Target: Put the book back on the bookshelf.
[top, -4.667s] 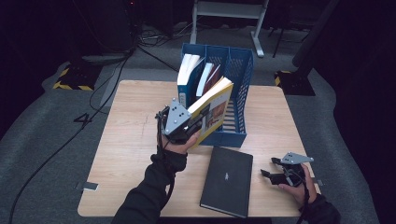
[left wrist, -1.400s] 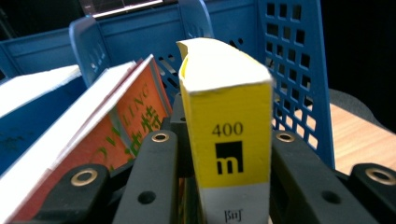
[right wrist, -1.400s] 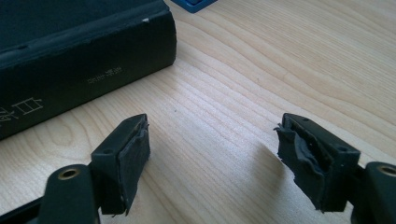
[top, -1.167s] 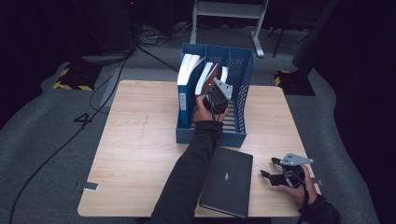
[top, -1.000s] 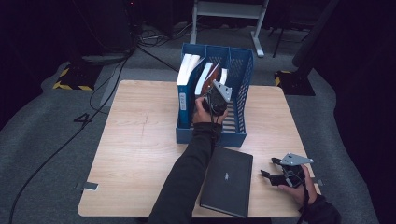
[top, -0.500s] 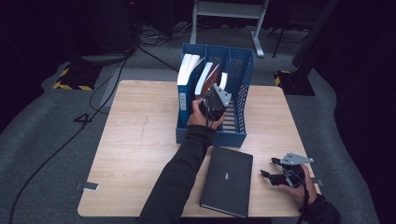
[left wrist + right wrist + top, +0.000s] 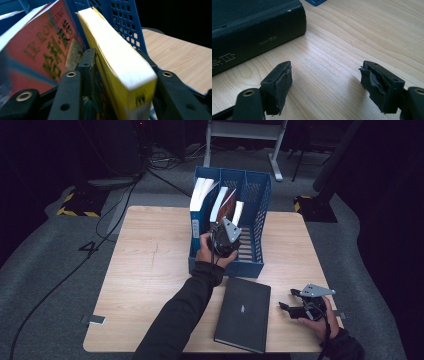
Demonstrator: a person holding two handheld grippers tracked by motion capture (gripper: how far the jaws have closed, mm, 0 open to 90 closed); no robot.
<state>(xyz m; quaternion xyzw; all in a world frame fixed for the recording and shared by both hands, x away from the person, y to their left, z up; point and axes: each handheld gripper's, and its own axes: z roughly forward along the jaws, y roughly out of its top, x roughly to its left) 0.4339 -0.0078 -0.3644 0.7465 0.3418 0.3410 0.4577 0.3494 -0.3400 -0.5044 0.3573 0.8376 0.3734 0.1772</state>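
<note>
A blue file rack (image 7: 225,268) stands at the table's far middle. My left gripper (image 7: 227,234) is over its right-hand slot, shut on a yellow-covered paperback (image 7: 238,213) that leans upright in the rack. In the left gripper view the jaws straddle that paperback (image 7: 117,53), page edges up, beside an orange book (image 7: 37,50) and the rack's perforated wall (image 7: 125,25). A black hardcover (image 7: 243,312) lies flat at the table's near middle. My right gripper (image 7: 292,306) rests open to its right, near the front edge. In the right gripper view its worn pads (image 7: 284,75) stand wide apart over bare wood, the black hardcover's spine (image 7: 249,30) at upper left.
A thick white book (image 7: 201,195) fills the rack's left slot and the orange book (image 7: 227,202) leans in the middle one. The wooden table (image 7: 150,265) is bare on its left half. Cables and a metal stand foot (image 7: 245,135) lie on the floor beyond.
My left gripper has carried the yellow paperback from the rack's front left corner into the rack, then drawn slightly back toward the person. The right gripper has not moved.
</note>
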